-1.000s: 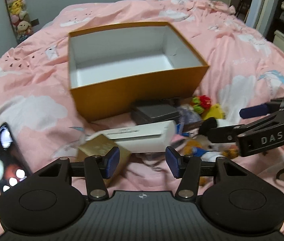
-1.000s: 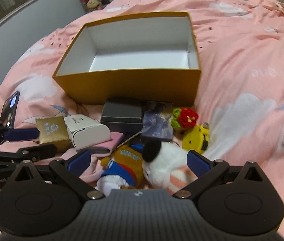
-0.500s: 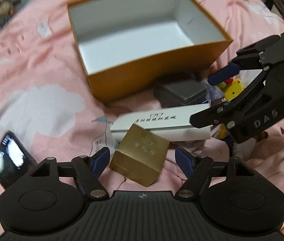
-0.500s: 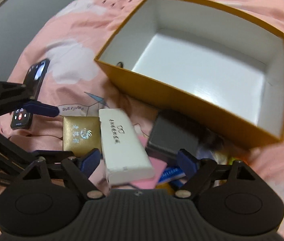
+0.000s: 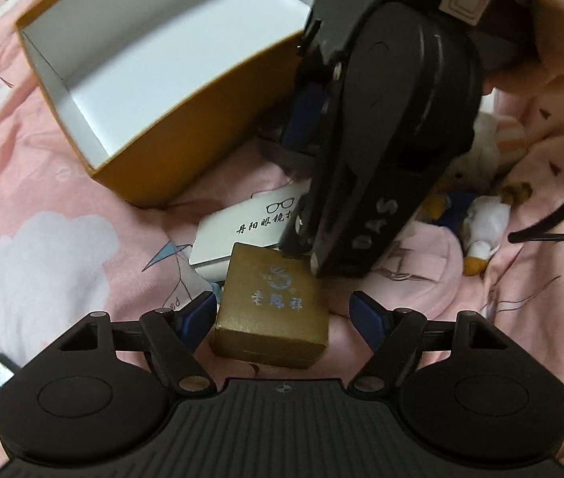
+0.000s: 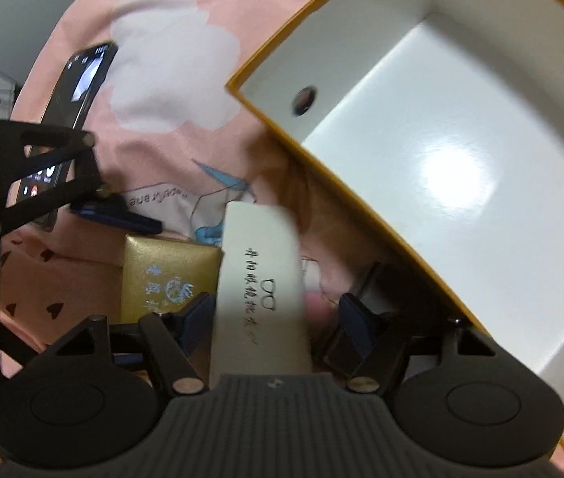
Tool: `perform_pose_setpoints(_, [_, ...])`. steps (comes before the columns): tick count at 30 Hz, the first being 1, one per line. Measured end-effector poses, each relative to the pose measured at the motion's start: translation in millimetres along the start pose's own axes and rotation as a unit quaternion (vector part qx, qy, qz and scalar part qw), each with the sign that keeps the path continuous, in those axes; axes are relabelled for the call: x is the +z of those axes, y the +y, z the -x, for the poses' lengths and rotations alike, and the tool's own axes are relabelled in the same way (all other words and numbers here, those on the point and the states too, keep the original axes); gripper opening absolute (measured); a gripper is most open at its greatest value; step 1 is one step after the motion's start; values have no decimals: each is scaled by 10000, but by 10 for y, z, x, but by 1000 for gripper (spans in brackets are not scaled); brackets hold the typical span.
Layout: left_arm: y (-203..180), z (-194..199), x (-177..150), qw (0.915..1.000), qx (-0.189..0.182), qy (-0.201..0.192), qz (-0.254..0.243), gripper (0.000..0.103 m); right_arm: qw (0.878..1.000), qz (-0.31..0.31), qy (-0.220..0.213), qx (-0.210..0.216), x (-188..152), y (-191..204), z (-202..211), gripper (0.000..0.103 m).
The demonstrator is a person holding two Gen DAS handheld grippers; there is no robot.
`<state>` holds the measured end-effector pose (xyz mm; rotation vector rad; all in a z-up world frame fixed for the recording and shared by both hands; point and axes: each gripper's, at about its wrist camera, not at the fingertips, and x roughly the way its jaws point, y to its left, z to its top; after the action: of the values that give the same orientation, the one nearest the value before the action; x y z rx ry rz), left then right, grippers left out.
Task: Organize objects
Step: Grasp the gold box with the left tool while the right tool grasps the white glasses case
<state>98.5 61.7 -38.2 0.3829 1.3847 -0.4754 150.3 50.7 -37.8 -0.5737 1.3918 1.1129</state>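
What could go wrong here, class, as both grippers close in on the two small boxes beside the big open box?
The gold box and white glasses case touch, so gripping one may nudge the other. The left gripper and right gripper work very close together and might collide.

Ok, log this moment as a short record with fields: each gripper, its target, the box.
left gripper: open, straddling the gold box, left finger near its side
right gripper: open, around the white glasses case
orange box: open, nothing seen inside
surface: pink bedspread
also present: phone, plush toys
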Motion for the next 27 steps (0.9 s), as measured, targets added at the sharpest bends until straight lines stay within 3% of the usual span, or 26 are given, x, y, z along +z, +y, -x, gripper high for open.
perform_pose_setpoints(5, [79, -128, -6, 9999, -29, 161, 56, 71, 9994, 151, 302, 68, 51, 14, -130, 72])
perform_pose_setpoints(14, [268, 137, -182, 9985, -114, -55, 532, 69, 9979, -68, 567, 312, 85, -85, -287, 71])
perform_pose_setpoints(17, [269, 157, -163, 9977, -93, -137, 654, 69, 9969, -249, 632, 392, 94, -134, -303, 62])
perform_pose_setpoints(27, [311, 368, -293, 9914, -106, -606, 1154, 69, 9979, -502, 93, 389, -207, -147, 115, 61])
